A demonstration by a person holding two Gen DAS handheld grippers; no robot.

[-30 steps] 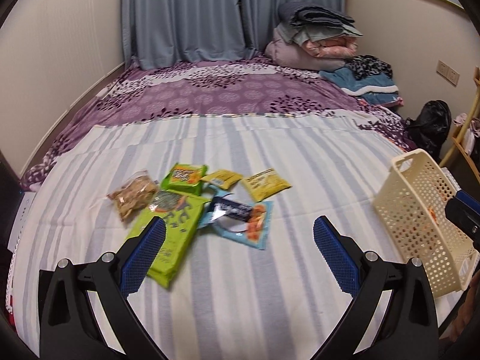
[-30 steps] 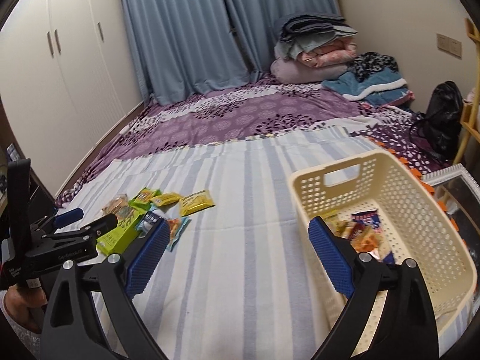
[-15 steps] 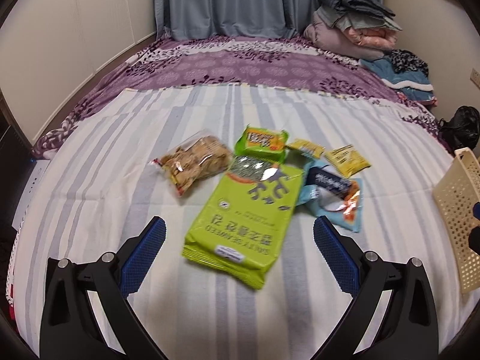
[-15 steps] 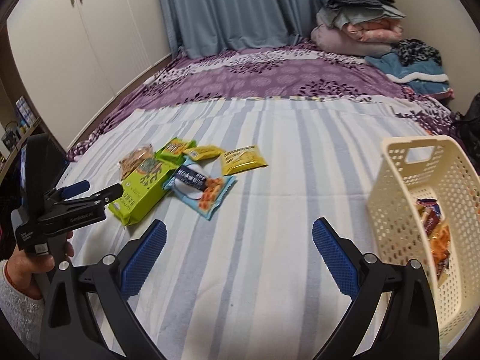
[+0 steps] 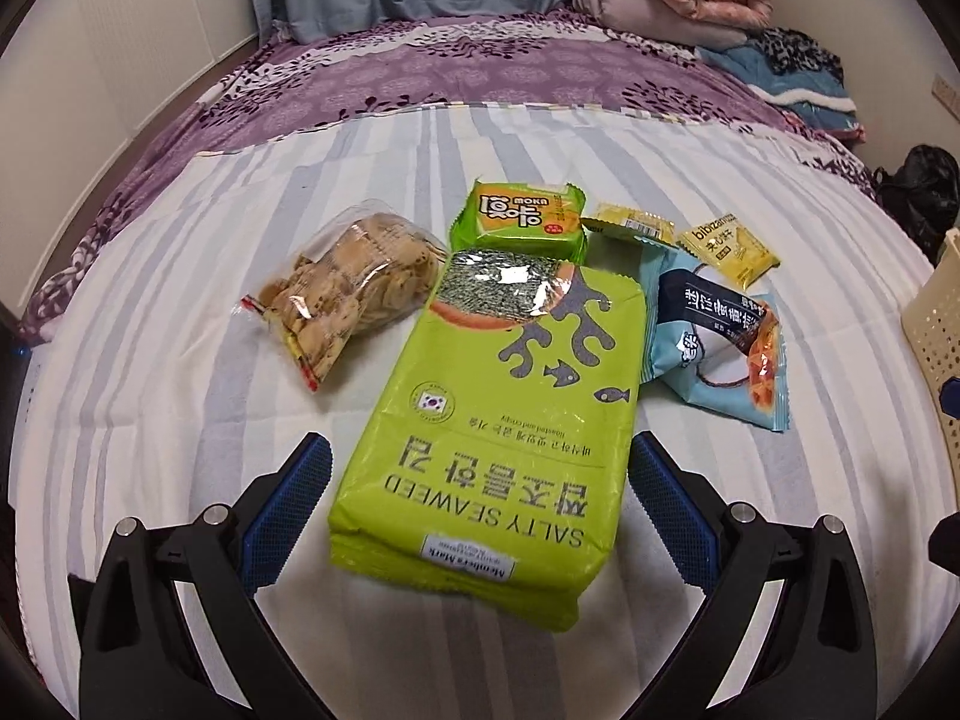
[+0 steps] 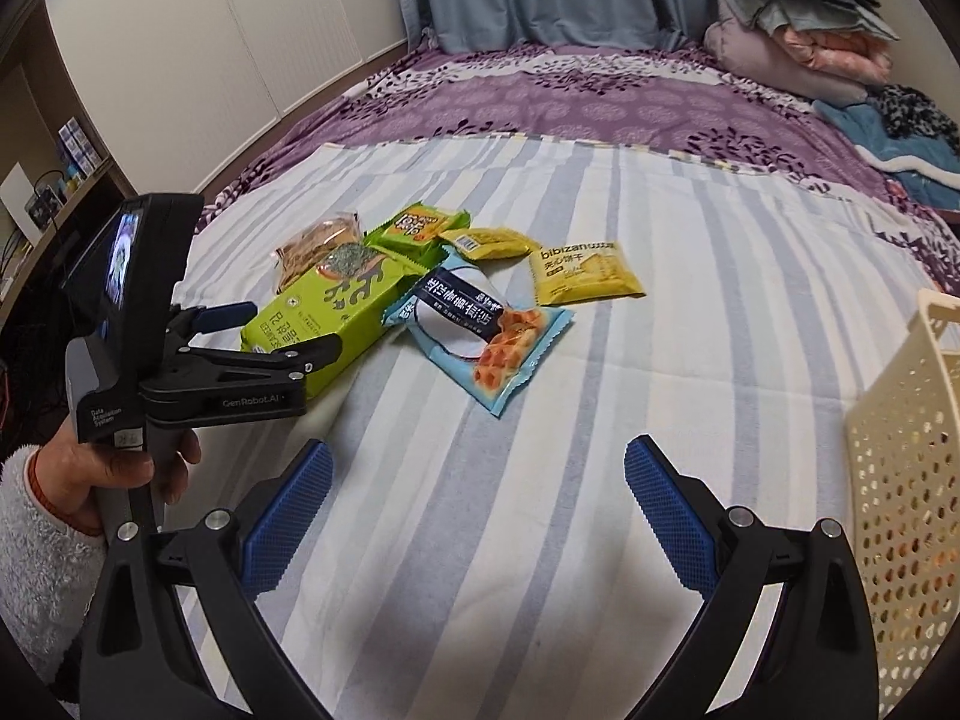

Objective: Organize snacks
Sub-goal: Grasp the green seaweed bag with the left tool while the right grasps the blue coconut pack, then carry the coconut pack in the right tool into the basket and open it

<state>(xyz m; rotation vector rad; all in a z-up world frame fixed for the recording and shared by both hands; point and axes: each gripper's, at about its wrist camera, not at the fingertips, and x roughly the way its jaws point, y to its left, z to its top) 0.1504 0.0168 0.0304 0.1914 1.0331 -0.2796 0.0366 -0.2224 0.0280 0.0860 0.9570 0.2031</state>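
Observation:
A big green seaweed pack lies on the striped bed sheet, its near end between the open fingers of my left gripper, not gripped. Around it lie a clear bag of crackers, a small green pack, two yellow packs and a light blue pack. In the right wrist view my right gripper is open and empty over bare sheet, nearer than the blue pack. The left gripper shows there at the seaweed pack. The cream basket stands at the right.
The basket's edge also shows at the right of the left wrist view. A purple floral blanket covers the far half of the bed, with folded bedding piled at the far right. White wardrobe doors stand on the left.
My left gripper has moved forward and down to the seaweed pack, which now lies between its open fingers. My right gripper has swung left, away from the basket and toward the snack pile.

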